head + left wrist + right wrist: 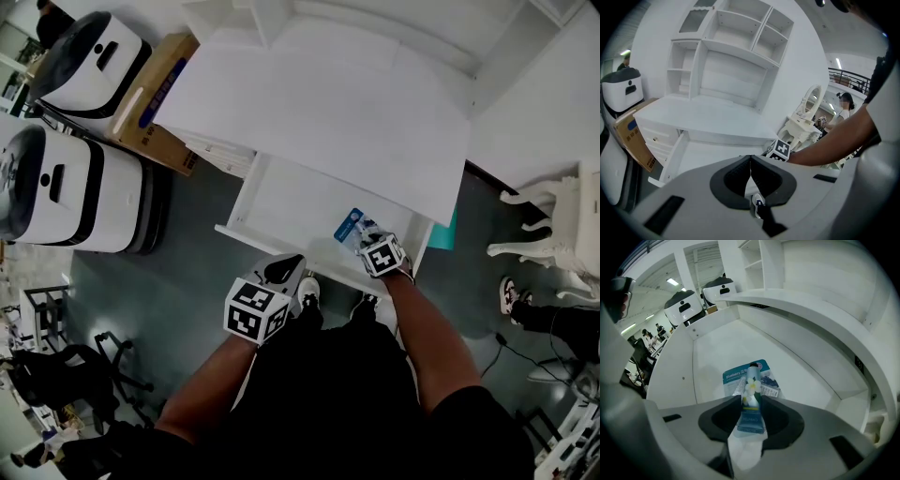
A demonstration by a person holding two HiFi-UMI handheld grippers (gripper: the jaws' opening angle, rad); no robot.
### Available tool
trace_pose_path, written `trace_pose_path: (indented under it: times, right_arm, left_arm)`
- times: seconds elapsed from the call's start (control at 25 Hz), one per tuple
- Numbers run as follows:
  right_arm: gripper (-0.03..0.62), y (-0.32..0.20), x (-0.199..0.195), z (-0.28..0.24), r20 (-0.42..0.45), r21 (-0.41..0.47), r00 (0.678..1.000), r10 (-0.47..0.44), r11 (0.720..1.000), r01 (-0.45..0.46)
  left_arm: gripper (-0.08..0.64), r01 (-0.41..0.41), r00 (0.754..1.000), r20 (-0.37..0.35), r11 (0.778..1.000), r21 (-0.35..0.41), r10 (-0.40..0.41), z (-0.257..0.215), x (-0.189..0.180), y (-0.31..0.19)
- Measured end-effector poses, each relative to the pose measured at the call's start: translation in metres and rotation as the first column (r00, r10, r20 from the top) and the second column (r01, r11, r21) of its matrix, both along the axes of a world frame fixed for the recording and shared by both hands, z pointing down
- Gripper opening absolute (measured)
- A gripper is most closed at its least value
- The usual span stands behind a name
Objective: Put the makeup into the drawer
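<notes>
Clamping a tube (752,380), right gripper (750,403) in drawer (717,345), sachet (733,375) partly hidden

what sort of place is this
Probably a mock bedroom corner in a big lab or hall, not a home: a white dressing table with its drawer open, bulky white machines beside it, a mezzanine railing.

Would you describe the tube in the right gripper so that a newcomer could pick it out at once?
Find the white dressing table and its open drawer under the top. Above the drawer's right end, the right gripper clamps a slim pale-blue tube between its fingers. Its white flower print sets it apart from the flat blue packet lying in the drawer.
</notes>
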State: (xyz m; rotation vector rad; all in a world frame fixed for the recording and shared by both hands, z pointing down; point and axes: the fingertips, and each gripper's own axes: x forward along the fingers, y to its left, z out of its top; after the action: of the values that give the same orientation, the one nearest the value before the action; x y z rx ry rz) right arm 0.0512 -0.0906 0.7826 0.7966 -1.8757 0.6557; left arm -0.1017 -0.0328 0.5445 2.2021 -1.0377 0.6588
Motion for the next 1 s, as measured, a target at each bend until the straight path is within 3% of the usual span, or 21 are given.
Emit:
trace_pose_path:
  times: [0.2,0.4,0.72,0.8,0.84,0.92,1.0]
  right_arm:
    - [0.175,0.010,0.009,0.001,-0.007,-0.044,0.999,0.040,0.998,-0.040]
    - [0.196,0.004,0.017,-0.028,0.010,0.044,0.995,0.098,0.994,-0.099]
    - [0.196,0.015,0.019,-0.112,0.197,0.191,0.940,0.277,0.930,-0.314]
    - [0.192,0.020,0.018,-0.137,0.307,0.195,0.895,0.323,0.899,-0.391]
    - [0.171,0.024,0.020,-0.149,0.367,0.185,0.859,0.357,0.877,-0.444]
    - [0.065,0.032,0.028,-0.171,0.466,0.157,0.778,0.422,0.826,-0.542]
    - [0.038,0.043,0.032,-0.192,0.550,0.119,0.705,0.447,0.794,-0.596]
  left_arm:
    - [0.011,-0.025,0.999,-0.024,1.000,0.001,0.025,0.000,-0.002,0.003]
    - [0.011,-0.066,0.997,-0.041,0.998,0.022,0.067,-0.003,-0.005,0.003]
    - [0.011,-0.167,0.982,-0.072,0.983,0.079,0.173,-0.016,0.002,0.002]
    - [0.011,-0.195,0.976,-0.079,0.977,0.090,0.202,-0.020,0.007,0.002]
    - [0.011,-0.211,0.972,-0.083,0.973,0.096,0.219,-0.022,0.011,0.002]
    - [0.011,-0.245,0.963,-0.088,0.963,0.111,0.255,-0.025,0.020,0.002]
    - [0.011,-0.268,0.955,-0.094,0.955,0.125,0.280,-0.029,0.030,0.003]
